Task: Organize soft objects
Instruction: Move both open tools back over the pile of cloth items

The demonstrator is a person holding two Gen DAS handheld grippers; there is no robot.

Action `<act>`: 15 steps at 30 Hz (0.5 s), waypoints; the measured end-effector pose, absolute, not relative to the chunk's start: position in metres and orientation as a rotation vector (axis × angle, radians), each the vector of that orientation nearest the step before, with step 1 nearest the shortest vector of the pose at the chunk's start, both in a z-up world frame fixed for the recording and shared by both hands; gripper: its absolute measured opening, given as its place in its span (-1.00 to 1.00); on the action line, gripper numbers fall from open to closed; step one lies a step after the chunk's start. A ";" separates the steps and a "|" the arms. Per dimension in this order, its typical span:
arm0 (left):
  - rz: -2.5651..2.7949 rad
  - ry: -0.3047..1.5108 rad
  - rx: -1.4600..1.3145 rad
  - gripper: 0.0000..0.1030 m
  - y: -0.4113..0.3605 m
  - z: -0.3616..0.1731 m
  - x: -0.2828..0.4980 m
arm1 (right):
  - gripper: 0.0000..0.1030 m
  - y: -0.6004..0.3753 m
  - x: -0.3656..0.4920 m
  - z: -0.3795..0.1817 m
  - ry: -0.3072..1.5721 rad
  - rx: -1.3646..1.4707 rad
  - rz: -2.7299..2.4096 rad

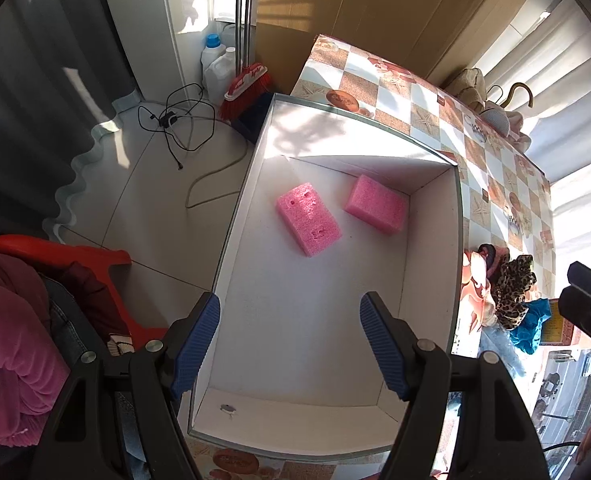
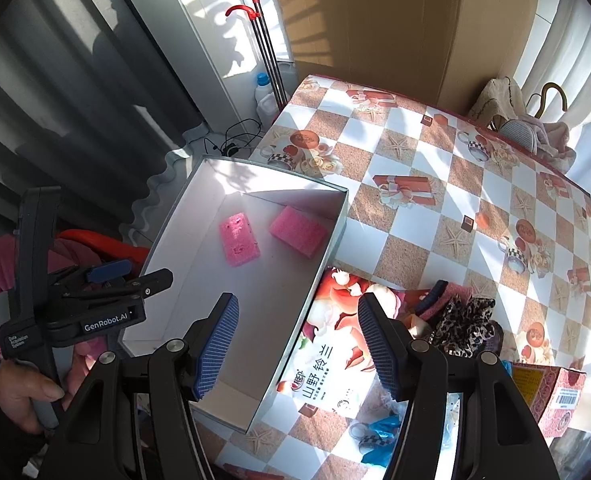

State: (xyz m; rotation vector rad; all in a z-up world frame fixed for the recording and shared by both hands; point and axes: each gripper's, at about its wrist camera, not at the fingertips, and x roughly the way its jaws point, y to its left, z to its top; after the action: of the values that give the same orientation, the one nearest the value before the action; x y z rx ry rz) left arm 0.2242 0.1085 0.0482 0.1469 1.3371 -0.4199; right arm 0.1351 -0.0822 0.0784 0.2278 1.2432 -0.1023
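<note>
A shallow white cardboard box (image 1: 231, 248) lies open on a table covered with a checkered oilcloth printed with starfish and cups (image 1: 491, 168), and two pink foam sponge blocks sit on its floor toward the far end: one with small holes (image 1: 308, 224) and, just beside it but apart, a plain one (image 1: 376, 203) near the far corner. The left gripper (image 1: 289, 344) hangs above the near half of the box, its blue ribbed pads spread wide with nothing between them. The right gripper (image 2: 297, 344) is likewise wide open and empty, poised over the box's right wall and a flat printed pack with flowers and Chinese characters (image 2: 335, 368) that lies against that wall. Only the right wrist view shows this pack clearly, along with the hand (image 2: 19, 396) gripping the left tool's handle and most of the tabletop. It also gives the better look at the pile of soft things right of the pack: a leopard-print scrunchie (image 2: 465, 322), pink fabric and a blue piece lower down. The left wrist view alone shows the floor beside the table, with a red broom (image 1: 247, 84), black cables, white bottles and a red plastic chair (image 1: 55, 256).
</note>
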 end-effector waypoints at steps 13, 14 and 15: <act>-0.636 1.278 0.342 0.48 0.045 0.068 0.122 | 0.24 -0.118 -0.008 0.066 1.288 0.209 -0.190; -0.670 1.272 0.366 0.48 0.036 0.069 0.111 | 0.24 -0.123 -0.020 0.064 1.296 0.221 -0.201; -0.701 1.266 0.388 0.48 0.028 0.070 0.101 | 0.24 -0.128 -0.031 0.060 1.304 0.235 -0.213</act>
State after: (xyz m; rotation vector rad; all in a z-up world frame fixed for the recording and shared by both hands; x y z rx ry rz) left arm 0.1009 0.0284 0.0702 0.3882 1.2658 -0.7013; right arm -0.0312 -0.1277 0.0603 0.2354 1.3036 -0.2128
